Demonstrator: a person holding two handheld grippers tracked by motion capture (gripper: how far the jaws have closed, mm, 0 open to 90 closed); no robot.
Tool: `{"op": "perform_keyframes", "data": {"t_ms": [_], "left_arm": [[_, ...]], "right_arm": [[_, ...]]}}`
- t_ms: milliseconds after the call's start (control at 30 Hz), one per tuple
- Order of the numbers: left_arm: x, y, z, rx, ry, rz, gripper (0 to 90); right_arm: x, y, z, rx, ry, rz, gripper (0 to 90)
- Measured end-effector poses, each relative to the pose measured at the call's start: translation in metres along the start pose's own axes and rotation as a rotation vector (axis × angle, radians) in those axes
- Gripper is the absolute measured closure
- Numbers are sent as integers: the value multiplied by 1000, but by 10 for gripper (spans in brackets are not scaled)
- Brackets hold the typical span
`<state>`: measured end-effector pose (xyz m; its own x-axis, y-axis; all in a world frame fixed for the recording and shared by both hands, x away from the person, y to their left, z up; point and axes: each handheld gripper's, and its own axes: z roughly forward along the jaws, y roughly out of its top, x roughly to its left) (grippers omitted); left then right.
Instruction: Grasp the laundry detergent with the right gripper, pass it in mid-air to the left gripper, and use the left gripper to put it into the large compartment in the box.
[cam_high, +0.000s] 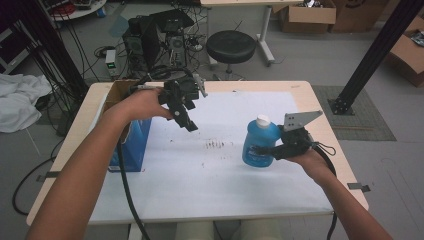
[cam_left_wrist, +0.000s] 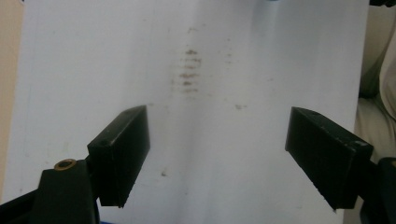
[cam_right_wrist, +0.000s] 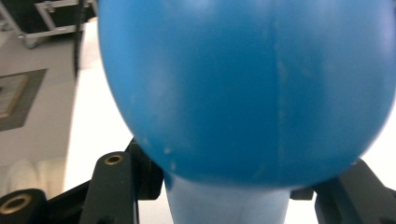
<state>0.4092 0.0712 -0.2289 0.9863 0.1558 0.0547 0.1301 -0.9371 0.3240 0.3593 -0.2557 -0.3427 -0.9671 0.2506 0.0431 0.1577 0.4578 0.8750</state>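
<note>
A blue bottle (cam_high: 259, 144) with a white cap (cam_high: 262, 120) stands slightly tilted over the right part of the white sheet (cam_high: 215, 175). My right gripper (cam_high: 264, 150) is shut on its lower body from the right. In the right gripper view the bottle (cam_right_wrist: 243, 88) bulges close in front, with the black jaws of that gripper (cam_right_wrist: 224, 196) pressed on its narrower part. Whether its base touches the sheet I cannot tell. My left gripper (cam_high: 188, 121) hangs above the sheet's far left, open. Between the wide-apart jaws of the left gripper (cam_left_wrist: 217, 154) there is nothing but the sheet (cam_left_wrist: 93, 60).
A blue box (cam_high: 135, 145) stands at the table's left side, with a brown cardboard box (cam_high: 116, 91) behind it. Brown smudges (cam_high: 216, 145) mark the sheet's middle. A black stool (cam_high: 231, 46) and computer gear (cam_high: 155, 35) stand on the floor beyond the table.
</note>
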Motion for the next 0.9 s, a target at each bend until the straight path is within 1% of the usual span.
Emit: {"op": "perform_keyframes", "data": {"t_ms": [33, 67, 133, 167, 200, 233, 267, 300, 367, 400, 433, 500, 533, 600, 733, 833, 900], "left_arm": [[-2, 2, -1, 1, -3, 8, 224], [-5, 4, -2, 3, -8, 13, 224], [-9, 7, -3, 20, -22, 31, 225], [-11, 8, -3, 25, -29, 38, 225], [-14, 9, -2, 28, -35, 38, 225], [-15, 10, -3, 38, -41, 48, 225], [-18, 11, -2, 36, -46, 46, 225], [-19, 11, -3, 45, -53, 53, 225], [-22, 12, -4, 48, -69, 63, 224], [-24, 13, -4, 58, -80, 66, 224], [-24, 13, -4, 58, -80, 66, 225], [-27, 14, -6, 64, -83, 72, 224], [-28, 15, -7, 63, -95, 75, 223], [-30, 15, -8, 63, -101, 81, 221], [-36, 18, -9, 75, -101, 91, 219], [-37, 20, -9, 81, -101, 99, 219], [-39, 23, -10, 90, -103, 107, 219]], "right_arm": [[0, 0, 0, 0, 0, 0, 438], [2, 6, 2, 5, 26, -15, 438], [3, 11, 5, 14, 54, -28, 438], [3, 11, 5, 14, 54, -28, 438], [3, 13, 7, 15, 65, -33, 438], [3, 14, 10, 17, 74, -41, 438], [4, 16, 13, 19, 82, -43, 438], [4, 18, 16, 17, 93, -49, 438], [4, 21, 21, 17, 106, -54, 438], [4, 24, 28, 23, 116, -63, 439], [4, 24, 28, 23, 116, -63, 439], [4, 28, 34, 27, 126, -78, 439], [4, 30, 36, 27, 130, -82, 439], [3, 34, 42, 27, 138, -92, 439], [1, 39, 53, 35, 153, -111, 439], [1, 40, 58, 40, 160, -114, 440], [1, 41, 65, 55, 166, -124, 440]]}}
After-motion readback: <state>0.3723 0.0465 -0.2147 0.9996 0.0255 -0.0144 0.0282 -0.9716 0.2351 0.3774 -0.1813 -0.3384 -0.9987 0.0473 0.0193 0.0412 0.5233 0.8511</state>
